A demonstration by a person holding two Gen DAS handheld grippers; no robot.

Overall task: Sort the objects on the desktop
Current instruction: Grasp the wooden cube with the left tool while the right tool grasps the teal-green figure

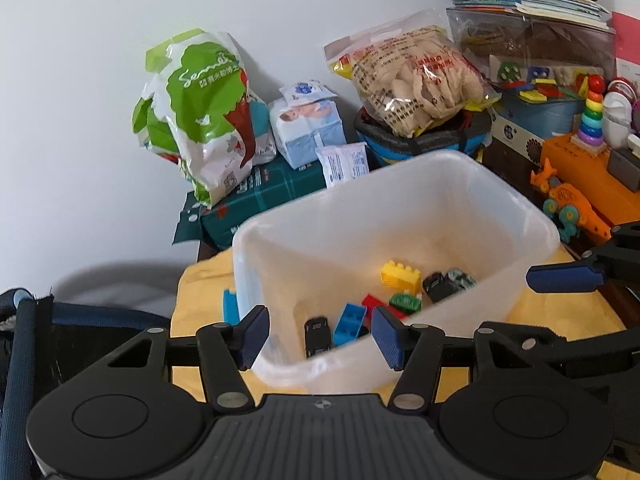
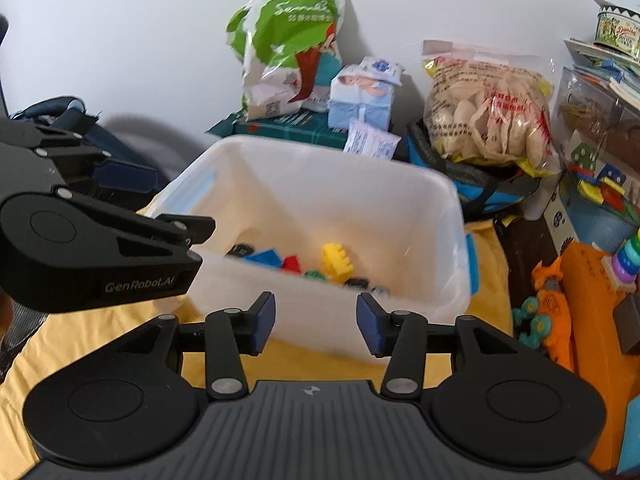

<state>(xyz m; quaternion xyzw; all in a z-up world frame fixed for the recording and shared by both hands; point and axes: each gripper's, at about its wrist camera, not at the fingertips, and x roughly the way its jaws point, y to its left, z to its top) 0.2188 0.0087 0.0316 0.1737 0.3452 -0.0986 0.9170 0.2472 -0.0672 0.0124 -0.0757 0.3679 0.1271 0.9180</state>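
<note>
A translucent white plastic bin (image 1: 520, 216) stands on a yellow cloth (image 1: 200, 284); it also shows in the right wrist view (image 2: 400, 168). Inside lie a yellow brick (image 1: 401, 274), a blue brick (image 1: 350, 323), a red brick (image 1: 374, 302), a green piece (image 1: 406, 302) and two small black toy cars (image 1: 318, 336) (image 1: 440, 286). My left gripper (image 1: 320, 336) is open and empty, just before the bin's near wall. My right gripper (image 2: 316, 322) is open and empty at the bin's near wall; one of its fingers (image 1: 564, 277) shows at the right of the left wrist view.
A green and white bag (image 1: 204, 112), a tissue pack (image 1: 308, 120), a bag of snacks (image 1: 416, 80) on a blue basket and stacked books stand at the back. Orange toys (image 1: 568, 200) and a ring stacker (image 1: 592, 112) crowd the right. A dark chair (image 1: 24, 340) is on the left.
</note>
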